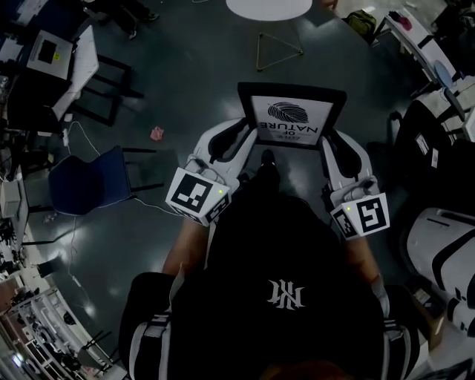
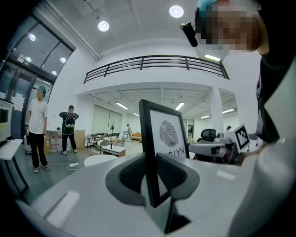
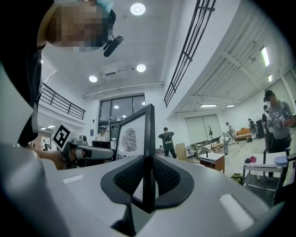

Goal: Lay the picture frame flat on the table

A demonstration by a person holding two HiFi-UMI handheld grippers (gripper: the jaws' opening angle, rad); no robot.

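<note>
The picture frame (image 1: 291,119) is black, with a white print of a fingerprint and dark lettering. It is held up in the air above the dark floor, in front of the person's body. My left gripper (image 1: 249,135) is shut on its left edge and my right gripper (image 1: 331,147) on its right edge. In the left gripper view the frame (image 2: 164,136) stands between the pads of the left gripper (image 2: 152,178), with the right gripper (image 2: 217,149) beyond it. The right gripper view shows the frame (image 3: 133,136) edge-on in the right gripper (image 3: 148,178), the left gripper (image 3: 88,152) behind.
A blue chair (image 1: 89,182) stands at the left and a round white table (image 1: 269,7) far ahead. Desks line the left side, and white office chairs (image 1: 445,245) crowd the right. People stand in the hall (image 2: 38,125) (image 3: 277,120).
</note>
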